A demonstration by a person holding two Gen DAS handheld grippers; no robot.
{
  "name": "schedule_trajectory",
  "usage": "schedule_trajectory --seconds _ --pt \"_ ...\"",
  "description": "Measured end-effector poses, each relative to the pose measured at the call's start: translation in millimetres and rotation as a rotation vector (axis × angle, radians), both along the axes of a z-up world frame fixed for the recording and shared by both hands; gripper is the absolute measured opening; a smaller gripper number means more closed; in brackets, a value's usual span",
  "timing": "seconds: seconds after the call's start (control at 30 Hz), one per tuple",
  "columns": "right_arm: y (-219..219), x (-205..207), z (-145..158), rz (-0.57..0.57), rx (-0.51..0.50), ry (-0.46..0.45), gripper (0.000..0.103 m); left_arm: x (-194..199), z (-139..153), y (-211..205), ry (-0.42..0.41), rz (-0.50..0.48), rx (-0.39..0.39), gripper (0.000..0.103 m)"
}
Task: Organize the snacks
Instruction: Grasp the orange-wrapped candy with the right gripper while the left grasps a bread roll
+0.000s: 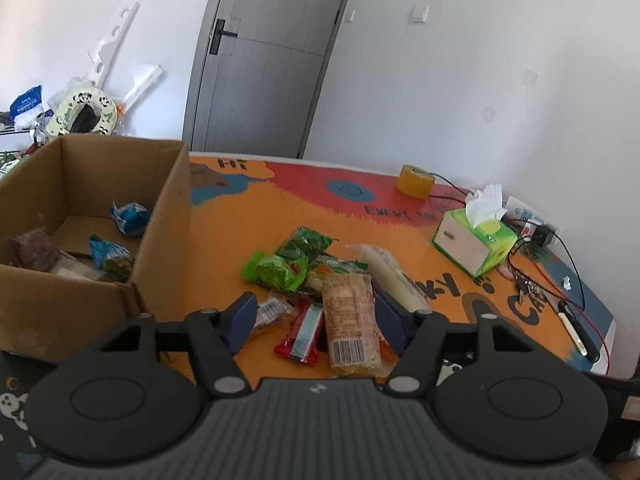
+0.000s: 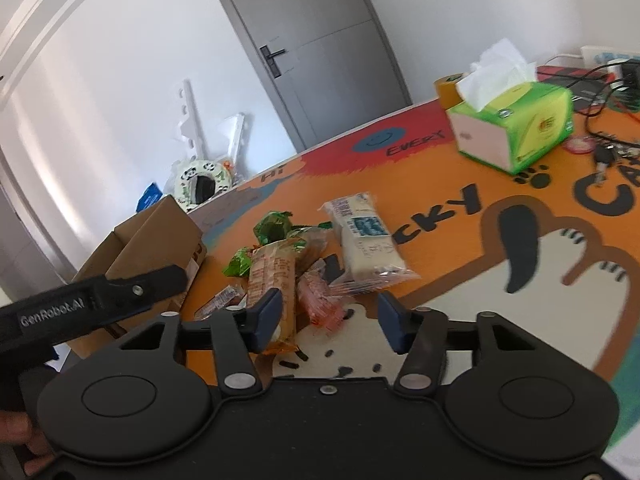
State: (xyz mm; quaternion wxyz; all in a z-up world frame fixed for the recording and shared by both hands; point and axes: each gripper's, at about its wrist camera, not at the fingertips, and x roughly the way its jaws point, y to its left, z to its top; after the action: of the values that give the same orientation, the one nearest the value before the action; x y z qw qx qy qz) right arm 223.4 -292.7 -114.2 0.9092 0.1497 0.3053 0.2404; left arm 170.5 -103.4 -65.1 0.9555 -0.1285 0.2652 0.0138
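A pile of snack packets lies on the orange table mat [image 1: 224,248]: a long tan bar [image 1: 351,320], a red and blue packet [image 1: 302,338], green packets [image 1: 280,268] and a long white packet [image 1: 390,276]. My left gripper [image 1: 316,322] is open above the pile, its fingers either side of the tan bar and the red packet. A cardboard box [image 1: 160,216] at the left holds blue packets [image 1: 128,218] and a brown one [image 1: 34,250]. My right gripper [image 2: 330,318] is open just above an orange-red packet [image 2: 318,296], next to the tan bar [image 2: 272,280] and the white packet [image 2: 366,240].
A green tissue box [image 1: 474,240] and a yellow tape roll [image 1: 415,180] stand at the far right, with keys and cables [image 1: 532,280] and a pen [image 1: 578,332]. The left gripper's body [image 2: 92,304] shows in the right wrist view beside the box [image 2: 160,236]. A grey door [image 1: 272,52] is behind.
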Motion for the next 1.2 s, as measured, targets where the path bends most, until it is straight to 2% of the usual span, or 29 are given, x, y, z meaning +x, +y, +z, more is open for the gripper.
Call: schedule_trajectory --seconds 0.33,0.4,0.43,0.53,0.93,1.1,1.2 --pt "18 30 -18 0.031 0.001 0.057 0.049 16 -12 2 0.039 0.016 0.003 0.062" --pt "19 31 -23 0.035 -0.004 0.053 0.041 20 -15 1 0.045 0.015 0.004 0.062" --pt "21 31 -23 0.037 -0.017 0.048 0.033 22 -16 1 0.05 0.014 0.004 0.062" --pt "18 31 -25 0.052 -0.013 0.05 0.023 27 -21 -4 0.062 -0.002 0.003 0.062" --pt "-5 15 -24 -0.001 -0.003 0.064 0.022 39 -35 -33 0.079 -0.077 0.036 0.062" --pt "-14 6 -23 -0.023 -0.02 0.064 0.022 40 -38 -44 0.076 -0.112 0.082 0.061" --pt "-18 2 -22 -0.038 -0.03 0.064 0.022 42 -41 -49 0.097 -0.133 0.099 0.052"
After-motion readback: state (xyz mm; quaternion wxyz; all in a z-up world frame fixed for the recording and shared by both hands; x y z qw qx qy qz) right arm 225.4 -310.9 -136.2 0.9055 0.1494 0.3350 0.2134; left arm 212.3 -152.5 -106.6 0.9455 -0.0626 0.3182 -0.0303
